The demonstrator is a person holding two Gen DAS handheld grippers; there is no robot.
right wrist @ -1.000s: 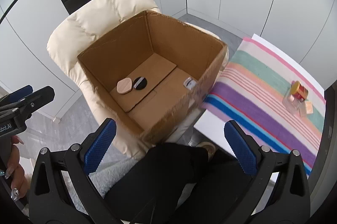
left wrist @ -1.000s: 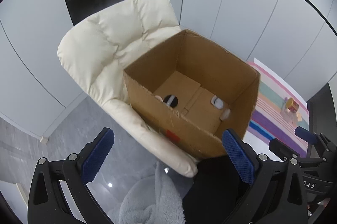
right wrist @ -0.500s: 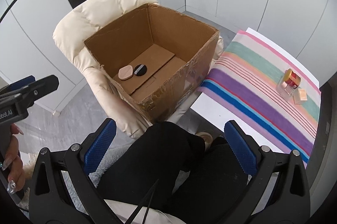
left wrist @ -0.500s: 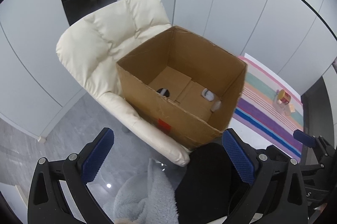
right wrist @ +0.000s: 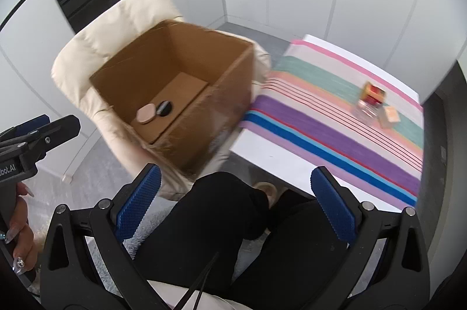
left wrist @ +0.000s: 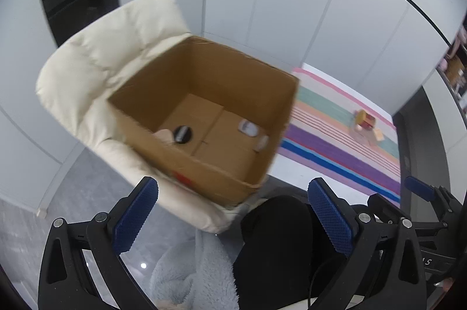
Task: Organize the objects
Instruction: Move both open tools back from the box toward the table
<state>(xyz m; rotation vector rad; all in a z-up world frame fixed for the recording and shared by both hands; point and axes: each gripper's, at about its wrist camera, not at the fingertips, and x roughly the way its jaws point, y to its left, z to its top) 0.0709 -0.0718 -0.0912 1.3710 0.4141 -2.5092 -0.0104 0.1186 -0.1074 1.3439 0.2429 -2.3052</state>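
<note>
Left claw [left wrist: 230,210] and right claw [right wrist: 235,202] are both hanging spread apart, empty – cardboard box [right wrist: 186,94] on the chair [right wrist: 116,27] is already holding a few small items; jars [right wrist: 372,99] are sitting on the striped counter [right wrist: 321,135], left to move – blur is hiding details

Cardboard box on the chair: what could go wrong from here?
1. The cardboard box sits on a soft padded chair, its near corner past the seat edge; a hard drop could tip it.
2. The remaining items, a jar and small blocks, cluster tightly on the striped table; either open claw may knock a neighbour.
3. Both views are motion-blurred, so aim is uncertain.
</note>
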